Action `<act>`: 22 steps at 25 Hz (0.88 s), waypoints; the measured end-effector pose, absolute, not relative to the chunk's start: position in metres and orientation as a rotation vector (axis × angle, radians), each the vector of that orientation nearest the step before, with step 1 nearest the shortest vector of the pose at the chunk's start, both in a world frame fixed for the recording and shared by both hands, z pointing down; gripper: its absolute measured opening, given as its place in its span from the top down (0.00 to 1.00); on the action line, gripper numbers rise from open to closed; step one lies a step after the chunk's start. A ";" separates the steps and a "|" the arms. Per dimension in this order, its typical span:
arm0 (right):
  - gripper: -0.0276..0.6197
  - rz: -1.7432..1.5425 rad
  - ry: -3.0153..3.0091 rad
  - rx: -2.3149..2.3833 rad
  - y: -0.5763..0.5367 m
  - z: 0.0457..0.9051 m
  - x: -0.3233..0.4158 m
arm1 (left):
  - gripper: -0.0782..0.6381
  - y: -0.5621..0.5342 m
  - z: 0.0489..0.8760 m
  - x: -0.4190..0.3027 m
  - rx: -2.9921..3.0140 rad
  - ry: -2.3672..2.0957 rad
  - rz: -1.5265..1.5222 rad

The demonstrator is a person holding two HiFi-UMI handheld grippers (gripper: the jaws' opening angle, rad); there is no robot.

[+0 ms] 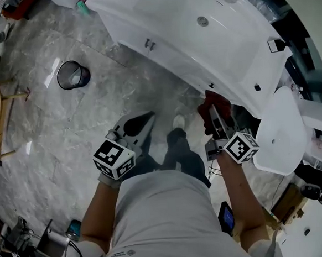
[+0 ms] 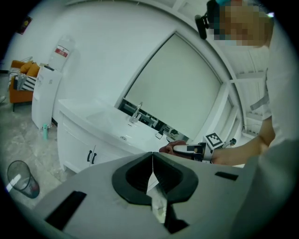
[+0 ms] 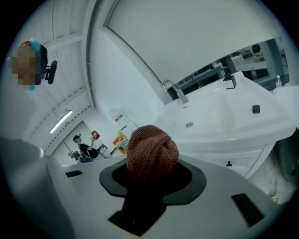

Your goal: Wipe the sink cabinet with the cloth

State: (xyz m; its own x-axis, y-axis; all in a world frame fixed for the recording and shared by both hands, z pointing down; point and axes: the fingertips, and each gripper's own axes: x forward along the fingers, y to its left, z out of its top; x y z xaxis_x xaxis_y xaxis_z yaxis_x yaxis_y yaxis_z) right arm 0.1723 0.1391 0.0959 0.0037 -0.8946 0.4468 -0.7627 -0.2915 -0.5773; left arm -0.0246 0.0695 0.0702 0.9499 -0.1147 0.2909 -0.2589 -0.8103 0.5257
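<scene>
The right gripper [image 1: 215,112] is clamped on a bunched rust-red cloth [image 3: 150,153], held close under the front edge of the white sink cabinet [image 1: 163,55]. Whether the cloth touches the cabinet cannot be made out. The left gripper [image 1: 143,122] hangs over the floor, its jaws pressed together on nothing. Since the cloth sits as a tight ball, a firm wipe would likely scrape the jaw tips on the cabinet, or the dark door handles [image 1: 150,43] could snag it loose.

Bright even light; fisheye edges; floor glare.
</scene>
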 end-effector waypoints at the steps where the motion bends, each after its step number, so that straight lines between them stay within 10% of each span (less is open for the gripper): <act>1: 0.71 -1.190 1.760 -2.090 0.137 0.108 0.177 | 0.87 0.069 0.078 -0.021 2.499 -0.281 0.335; 22: 0.71 -1.269 1.766 -2.147 0.064 0.322 0.243 | 0.87 0.061 0.274 -0.001 2.311 -0.529 0.262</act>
State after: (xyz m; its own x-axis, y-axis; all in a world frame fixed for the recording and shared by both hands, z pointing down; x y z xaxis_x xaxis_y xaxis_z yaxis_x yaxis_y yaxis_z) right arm 0.2427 0.0644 0.3219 -0.0108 -0.8462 0.5327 -0.7749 -0.3296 -0.5393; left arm -0.0007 0.0611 0.2741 0.8943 -0.2960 0.3357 -0.4464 -0.6426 0.6228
